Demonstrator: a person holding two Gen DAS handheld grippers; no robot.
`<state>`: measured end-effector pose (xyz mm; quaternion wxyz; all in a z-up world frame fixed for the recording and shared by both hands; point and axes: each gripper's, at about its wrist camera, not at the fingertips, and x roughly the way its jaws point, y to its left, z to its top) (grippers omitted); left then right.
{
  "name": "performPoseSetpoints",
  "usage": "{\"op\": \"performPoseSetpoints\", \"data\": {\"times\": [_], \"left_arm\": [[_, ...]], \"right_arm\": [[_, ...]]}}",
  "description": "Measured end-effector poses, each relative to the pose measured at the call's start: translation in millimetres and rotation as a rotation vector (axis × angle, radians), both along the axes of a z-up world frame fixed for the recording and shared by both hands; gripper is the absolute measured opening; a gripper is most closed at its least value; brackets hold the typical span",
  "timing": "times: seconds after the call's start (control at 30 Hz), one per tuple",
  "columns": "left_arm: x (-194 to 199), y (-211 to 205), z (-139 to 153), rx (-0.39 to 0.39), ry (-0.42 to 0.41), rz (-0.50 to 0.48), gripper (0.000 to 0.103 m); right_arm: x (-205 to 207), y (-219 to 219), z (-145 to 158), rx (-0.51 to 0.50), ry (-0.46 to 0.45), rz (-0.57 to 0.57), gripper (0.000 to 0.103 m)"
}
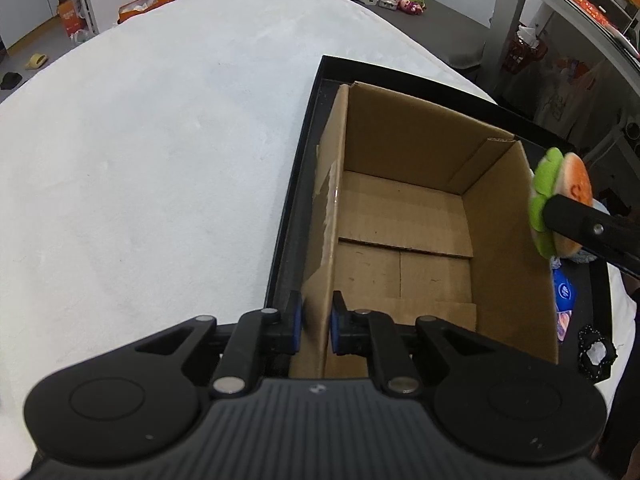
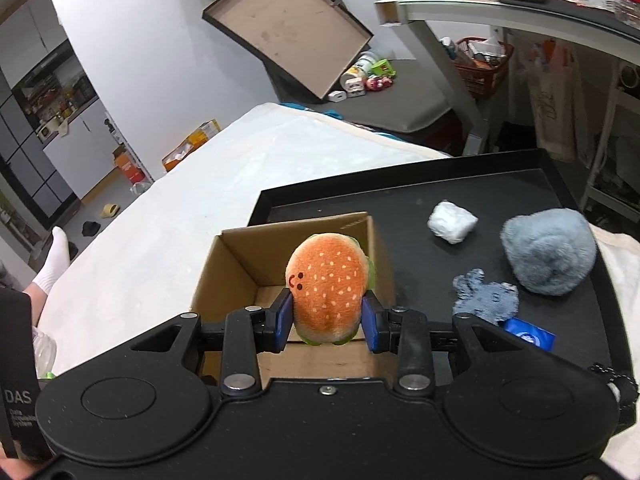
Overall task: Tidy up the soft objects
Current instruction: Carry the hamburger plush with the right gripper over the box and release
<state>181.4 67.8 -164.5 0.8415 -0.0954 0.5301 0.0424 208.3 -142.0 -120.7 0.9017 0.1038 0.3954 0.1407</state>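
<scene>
An open cardboard box (image 1: 404, 216) stands in a black tray (image 1: 298, 184) on a white bed. My left gripper (image 1: 316, 322) is shut on the box's near-left wall (image 1: 326, 240). My right gripper (image 2: 326, 322) is shut on a plush burger (image 2: 328, 284), orange bun with a green lettuce rim, held over the box (image 2: 240, 264). In the left wrist view the burger (image 1: 560, 196) and a right finger (image 1: 580, 224) hang just past the box's right wall. The box holds nothing that I can see.
On the tray (image 2: 400, 200) right of the box lie a white wad (image 2: 452, 222), a grey-blue fluffy ball (image 2: 550, 250), a small grey-blue cloth piece (image 2: 486, 294) and a blue packet (image 2: 528, 336). A socked foot (image 2: 54, 258) sits left of the bed. A desk (image 2: 500, 12) stands behind.
</scene>
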Motion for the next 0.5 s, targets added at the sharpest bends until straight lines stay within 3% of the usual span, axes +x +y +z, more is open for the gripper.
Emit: {"op": "performPoseSetpoints", "data": {"times": [0.5], "left_arm": [[5.0,18.4,-1.3,-0.049,0.01,0.011,0.012]], "right_arm": [[14.9,50.5,-12.0,-0.029,0.03,0.081,0.035]]}}
